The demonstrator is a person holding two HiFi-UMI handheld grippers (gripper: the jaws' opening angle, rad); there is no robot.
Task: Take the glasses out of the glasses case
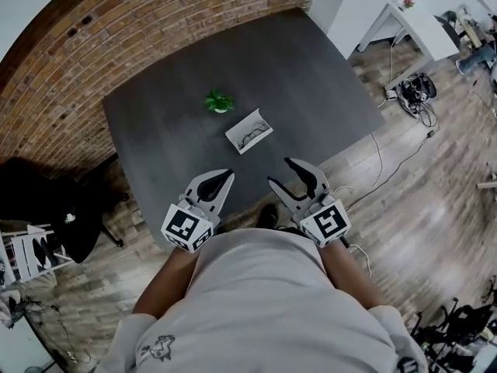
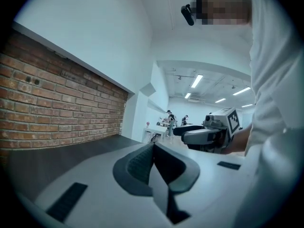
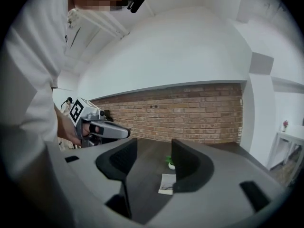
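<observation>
A white glasses case lies open in the middle of the dark grey table, with dark-framed glasses inside it. Both grippers hover near the table's front edge, short of the case and touching nothing. My left gripper is shut and empty; its pads meet in the left gripper view. My right gripper is open and empty. In the right gripper view its jaws stand apart, and the case shows between them, farther off on the table.
A small green plant in a white pot stands just behind the case, left of it. A brick wall runs along the table's far side. Cables and a white desk are on the wooden floor to the right.
</observation>
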